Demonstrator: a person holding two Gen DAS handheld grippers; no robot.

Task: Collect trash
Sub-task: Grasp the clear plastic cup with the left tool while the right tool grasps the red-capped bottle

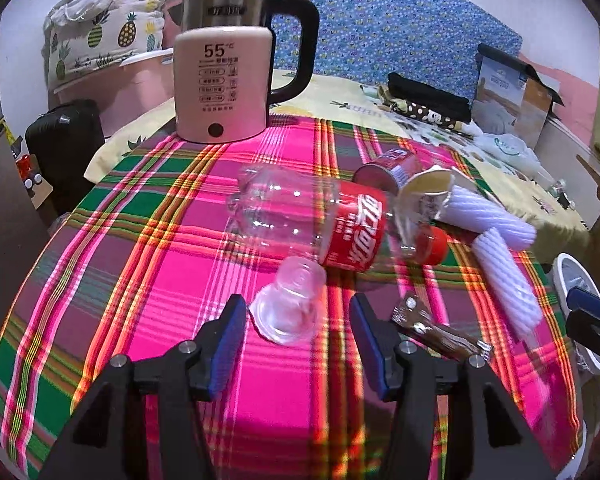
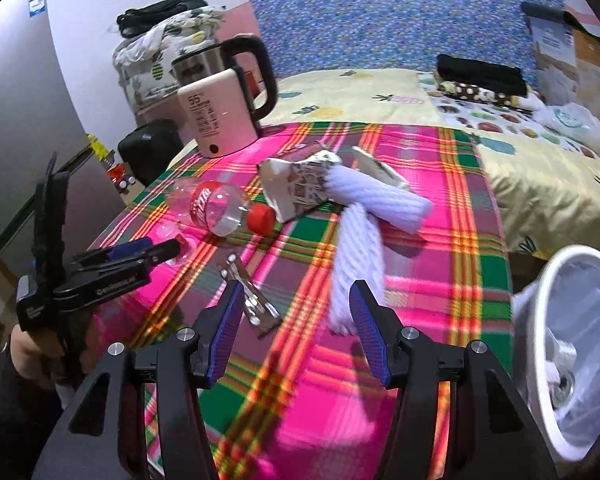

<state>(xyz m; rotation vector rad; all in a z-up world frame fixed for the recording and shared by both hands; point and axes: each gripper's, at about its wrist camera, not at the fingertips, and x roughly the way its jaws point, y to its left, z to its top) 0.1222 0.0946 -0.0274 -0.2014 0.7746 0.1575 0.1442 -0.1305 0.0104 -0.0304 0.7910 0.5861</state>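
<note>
- On the plaid tablecloth (image 1: 148,240), near its front edge, we have a small clear plastic cup (image 1: 290,306) lying on its side just ahead of our left gripper (image 1: 298,344), whose jaws stand wide apart and hold nothing.
- Our right gripper (image 2: 296,332) is likewise wide open and empty, with a crumpled brown wrapper (image 2: 252,300) and a white foam sleeve (image 2: 354,256) just ahead of its fingers.
- The rest of the trash sits toward the cloth's middle and right edge: an empty cola bottle (image 1: 320,220) with a red cap, a red can (image 1: 388,168), a torn paper cup (image 2: 296,188) and a second foam sleeve (image 2: 384,196).
- The lined white bin (image 2: 572,344) stands off the cloth's right edge, beside our right gripper.
- We judge the step in hand to be taking the clear cup: we should bring the fingers down around its body and close gently, since thin plastic may buckle or skid away.
- The kettle (image 1: 224,76) at the back left corner is no trash; we read "55°C" on it, with small print below too fine to read.
- The bottle's red label carries white Chinese lettering, which looks like Coca-Cola's.
</note>
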